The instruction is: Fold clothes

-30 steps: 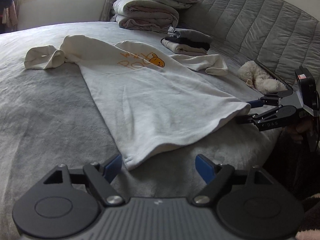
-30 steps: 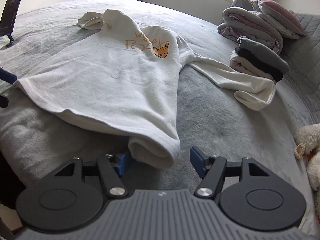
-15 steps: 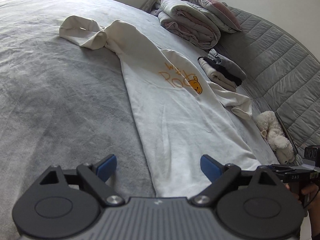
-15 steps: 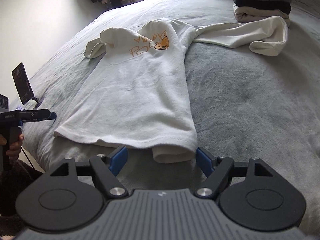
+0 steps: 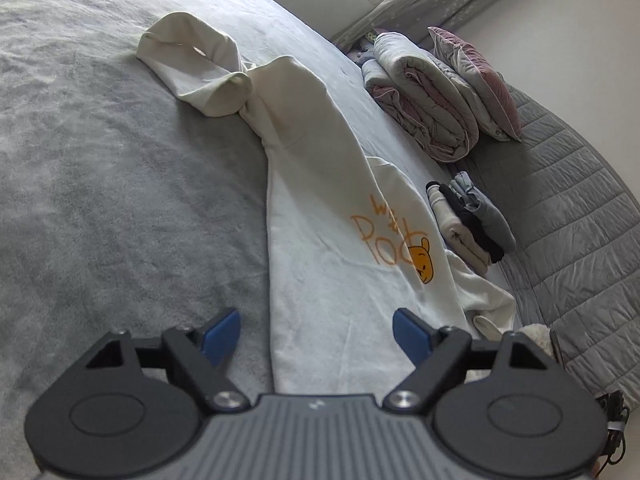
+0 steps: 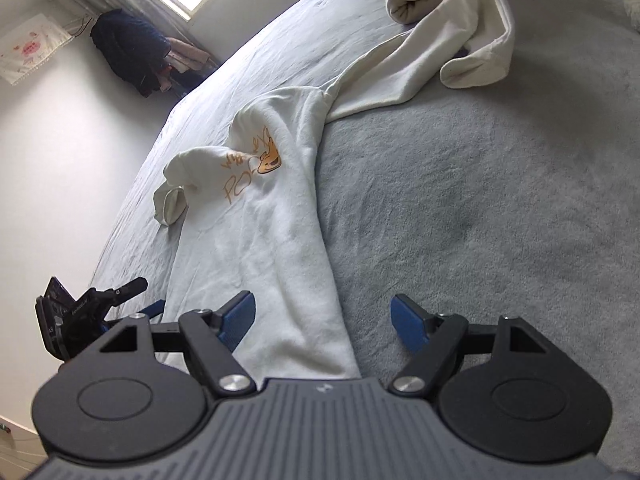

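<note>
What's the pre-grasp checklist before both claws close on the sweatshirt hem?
1. Left claw open: ok, blue pads spread wide.
2. Right claw open: ok, pads spread wide.
3. Fabric between the pads: ok, the white sweatshirt runs between both pairs toward the hem; the hem edge itself is hidden under each claw body.
4. Body lying flat on the grey bed cover: ok, only light creases.
5. Sleeves laid out: not ok, the left-side sleeve is bunched and the other sleeve trails toward the folded clothes stack.
6. Pads touching cloth: cannot tell.
</note>
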`<state>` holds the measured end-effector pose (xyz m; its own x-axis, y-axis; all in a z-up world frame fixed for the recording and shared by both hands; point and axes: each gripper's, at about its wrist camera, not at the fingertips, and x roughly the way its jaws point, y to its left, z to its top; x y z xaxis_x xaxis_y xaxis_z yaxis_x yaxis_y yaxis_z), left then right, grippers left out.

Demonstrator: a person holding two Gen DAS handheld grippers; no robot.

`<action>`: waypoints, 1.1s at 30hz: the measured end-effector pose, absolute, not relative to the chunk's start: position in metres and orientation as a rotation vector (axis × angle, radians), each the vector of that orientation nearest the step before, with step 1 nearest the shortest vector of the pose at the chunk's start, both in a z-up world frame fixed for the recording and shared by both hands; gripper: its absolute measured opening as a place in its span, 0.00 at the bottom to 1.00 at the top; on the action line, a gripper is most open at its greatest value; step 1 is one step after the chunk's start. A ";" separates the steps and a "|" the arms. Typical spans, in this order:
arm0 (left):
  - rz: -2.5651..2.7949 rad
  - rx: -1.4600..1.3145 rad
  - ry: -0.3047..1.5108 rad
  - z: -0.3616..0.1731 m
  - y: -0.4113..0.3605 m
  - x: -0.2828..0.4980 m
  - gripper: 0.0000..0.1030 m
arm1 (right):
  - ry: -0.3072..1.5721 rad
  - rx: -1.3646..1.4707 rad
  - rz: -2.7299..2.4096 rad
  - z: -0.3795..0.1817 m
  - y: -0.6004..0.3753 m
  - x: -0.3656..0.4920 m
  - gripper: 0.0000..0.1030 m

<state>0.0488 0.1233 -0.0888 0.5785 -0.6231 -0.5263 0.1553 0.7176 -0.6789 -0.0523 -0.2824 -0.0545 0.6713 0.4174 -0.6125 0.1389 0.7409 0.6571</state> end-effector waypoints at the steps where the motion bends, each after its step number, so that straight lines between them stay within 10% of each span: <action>1: -0.490 -0.650 0.827 -0.091 0.124 0.052 0.77 | 0.831 0.784 0.170 -0.057 -0.287 -0.047 0.76; 9: -0.465 -0.752 0.773 -0.104 0.120 0.083 0.52 | 0.748 1.043 0.117 -0.075 -0.310 0.005 0.75; 18: -0.451 -0.779 0.763 -0.107 0.108 0.104 0.46 | 0.738 1.061 0.078 -0.072 -0.304 0.067 0.71; 27: -0.428 -0.793 0.772 -0.113 0.109 0.113 0.26 | 0.725 1.126 0.025 -0.082 -0.299 0.107 0.38; 33: -0.421 -0.794 0.783 -0.115 0.111 0.115 0.21 | 0.708 1.158 0.006 -0.086 -0.296 0.121 0.39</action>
